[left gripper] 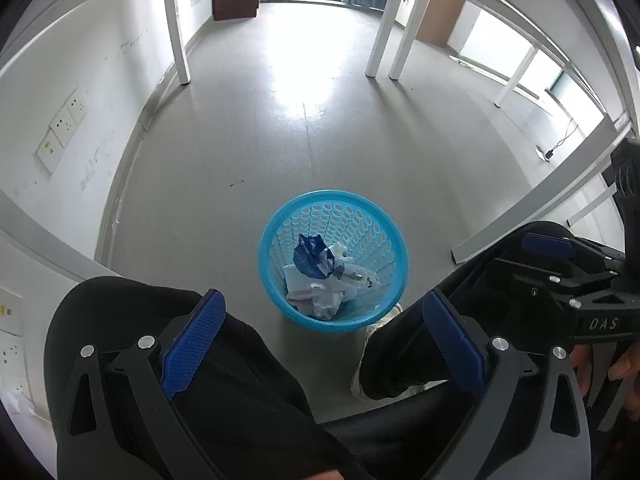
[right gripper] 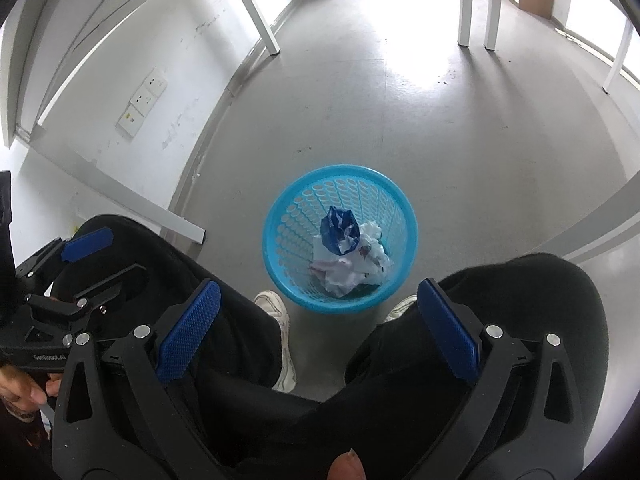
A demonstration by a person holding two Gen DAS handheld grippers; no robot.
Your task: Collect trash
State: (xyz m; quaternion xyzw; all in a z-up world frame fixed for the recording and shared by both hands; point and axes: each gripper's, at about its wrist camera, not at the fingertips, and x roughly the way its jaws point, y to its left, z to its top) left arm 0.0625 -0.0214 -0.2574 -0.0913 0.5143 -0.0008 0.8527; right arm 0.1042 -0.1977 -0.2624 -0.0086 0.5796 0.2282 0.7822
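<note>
Left wrist view: my left gripper [left gripper: 320, 340] jaws spread, empty; blue basket [left gripper: 276, 280] of crumpled trash [left gripper: 324, 280] on the floor beyond them; right gripper [right gripper: 316, 328] likewise.

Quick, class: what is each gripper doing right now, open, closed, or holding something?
Left gripper: open, holding nothing, above the blue basket.
Right gripper: open, holding nothing; the crumpled trash lies in the basket.

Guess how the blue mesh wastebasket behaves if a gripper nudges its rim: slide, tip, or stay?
The wastebasket is thin perforated plastic holding only crumpled paper and a blue wrapper, so it is probably light. On the smooth floor it would likely slide. Its base looks narrower than its rim, so a high push might tip it.
</note>
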